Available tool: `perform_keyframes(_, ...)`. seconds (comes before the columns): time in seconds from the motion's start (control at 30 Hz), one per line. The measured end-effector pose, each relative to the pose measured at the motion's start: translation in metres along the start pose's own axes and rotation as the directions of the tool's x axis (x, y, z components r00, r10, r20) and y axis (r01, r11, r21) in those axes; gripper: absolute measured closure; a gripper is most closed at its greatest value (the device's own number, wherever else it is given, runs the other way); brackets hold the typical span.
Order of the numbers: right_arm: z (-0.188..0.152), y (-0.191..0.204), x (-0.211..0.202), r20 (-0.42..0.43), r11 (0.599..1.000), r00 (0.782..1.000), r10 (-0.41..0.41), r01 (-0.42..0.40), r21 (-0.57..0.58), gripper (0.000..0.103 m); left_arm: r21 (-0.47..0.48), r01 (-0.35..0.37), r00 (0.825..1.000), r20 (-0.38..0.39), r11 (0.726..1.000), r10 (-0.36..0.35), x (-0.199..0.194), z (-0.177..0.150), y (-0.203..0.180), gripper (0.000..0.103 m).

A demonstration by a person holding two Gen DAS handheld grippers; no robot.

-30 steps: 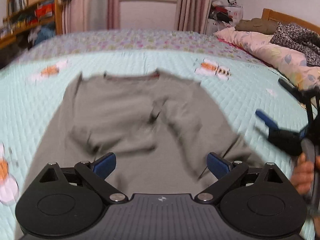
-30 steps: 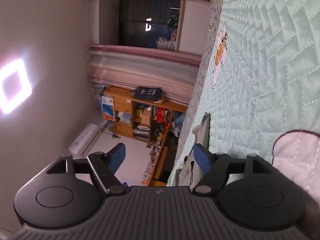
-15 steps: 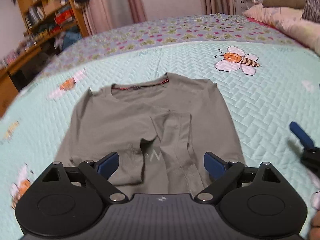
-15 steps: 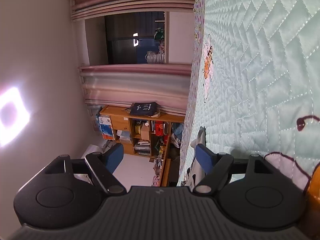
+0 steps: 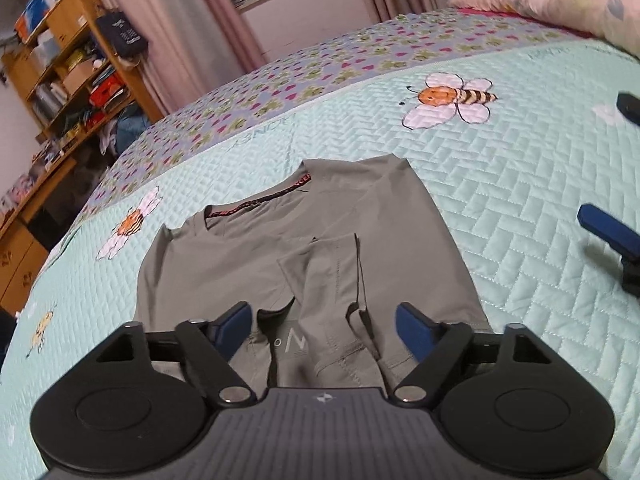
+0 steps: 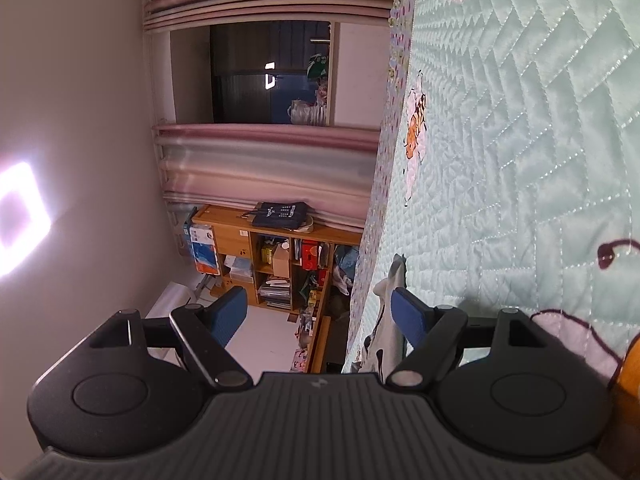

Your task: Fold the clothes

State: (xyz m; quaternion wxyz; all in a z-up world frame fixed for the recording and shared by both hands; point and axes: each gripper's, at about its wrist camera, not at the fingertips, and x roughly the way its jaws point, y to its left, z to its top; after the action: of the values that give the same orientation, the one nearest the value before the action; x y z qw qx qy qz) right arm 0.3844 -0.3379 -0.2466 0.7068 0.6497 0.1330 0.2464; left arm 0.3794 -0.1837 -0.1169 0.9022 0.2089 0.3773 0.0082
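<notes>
A: The shirt (image 5: 304,248), grey with a red-trimmed neckline, lies flat in the middle of the left wrist frame, collar toward the top, on the mint quilted bedspread (image 5: 500,184). Both sleeves are turned in over the body and meet near the lower centre.

B: And the left gripper (image 5: 323,326)?

A: Fingers spread wide, nothing between them, hovering over the hem end at the bottom of the frame. At the right edge a blue fingertip of the right gripper (image 5: 608,232) pokes in, clear of the cloth.

B: How far along, then?

A: Sleeves in, so part-folded, I'd say. The body looks full length, so bringing hem and collar together looks like what remains.

B: The room?

A: A bee patch (image 5: 448,100) in the upper right, a flowered border beyond it, pink curtains (image 5: 168,40) at the top, a wooden bookshelf (image 5: 60,60) in the upper left, pillows in the top right corner.

B: Over to the right wrist view.

A: It's rolled sideways: the bedspread fills the right half, wall and ceiling light sit on the left, the bookshelf in the lower centre. The right gripper's fingers stand well apart, empty. The shirt isn't in this view; a pale cloth (image 6: 384,320) hangs at the bed's edge behind the right-hand finger.
</notes>
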Motion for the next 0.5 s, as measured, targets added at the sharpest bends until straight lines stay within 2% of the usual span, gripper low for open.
perform_keyframes(0.07,-0.001,-0.001,-0.003,0.001,1.0,1.0,0.002,-0.002,0.002,0.023,0.004,0.007,1.0,-0.013,1.0,-0.007,0.005,-0.001,0.0,0.04)
perform_keyframes(0.13,-0.001,-0.002,-0.002,0.001,1.0,1.0,0.002,-0.002,0.003,0.023,0.003,0.013,1.0,-0.02,1.0,-0.013,0.008,-0.001,0.001,0.044)
perform_keyframes(0.4,-0.001,-0.002,-0.006,0.002,1.0,1.0,0.003,-0.003,0.008,0.023,0.015,0.025,0.999,-0.022,1.0,-0.024,0.013,-0.002,0.003,0.046)
perform_keyframes(0.43,0.0,-0.003,-0.006,0.003,1.0,1.0,0.004,-0.004,0.01,0.023,0.02,0.026,0.999,-0.02,0.999,-0.026,0.013,-0.002,0.002,0.05)
perform_keyframes(0.47,0.0,-0.004,-0.006,0.004,1.0,1.0,0.006,-0.006,0.012,0.023,0.02,0.034,0.999,-0.019,0.999,-0.034,0.013,-0.001,0.002,0.062)
perform_keyframes(0.5,0.0,-0.004,-0.007,0.004,1.0,1.0,0.007,-0.007,0.014,0.023,0.015,0.05,0.999,-0.018,0.999,-0.05,0.013,0.001,0.004,0.069)
